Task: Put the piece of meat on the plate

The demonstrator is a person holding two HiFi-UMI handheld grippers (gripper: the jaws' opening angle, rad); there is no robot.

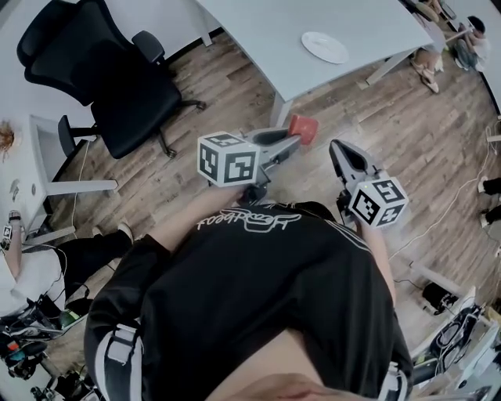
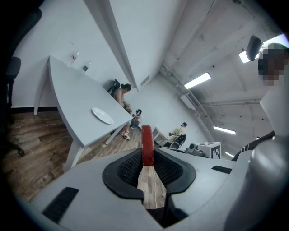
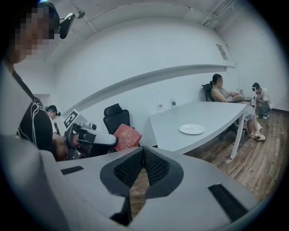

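Observation:
A flat red piece of meat (image 1: pixel 303 128) is held above the wood floor, with my left gripper (image 1: pixel 291 141) shut on it. In the left gripper view the meat (image 2: pixel 147 143) shows edge-on, upright between the two black pads. From the right gripper view the meat (image 3: pixel 127 136) sticks out of the left gripper (image 3: pixel 97 138). A white plate (image 1: pixel 325 47) lies on the grey table (image 1: pixel 376 19) ahead, seen also as the plate (image 2: pixel 103 115) and the plate (image 3: pixel 192 129). My right gripper (image 1: pixel 337 150) is beside the left one, shut, with nothing in it.
A black office chair (image 1: pixel 117 78) stands left of the table. Two people (image 3: pixel 221 92) sit at the table's far end. Cables and gear (image 1: pixel 462 329) lie on the floor at the lower right. A white desk (image 1: pixel 47 157) is at the left.

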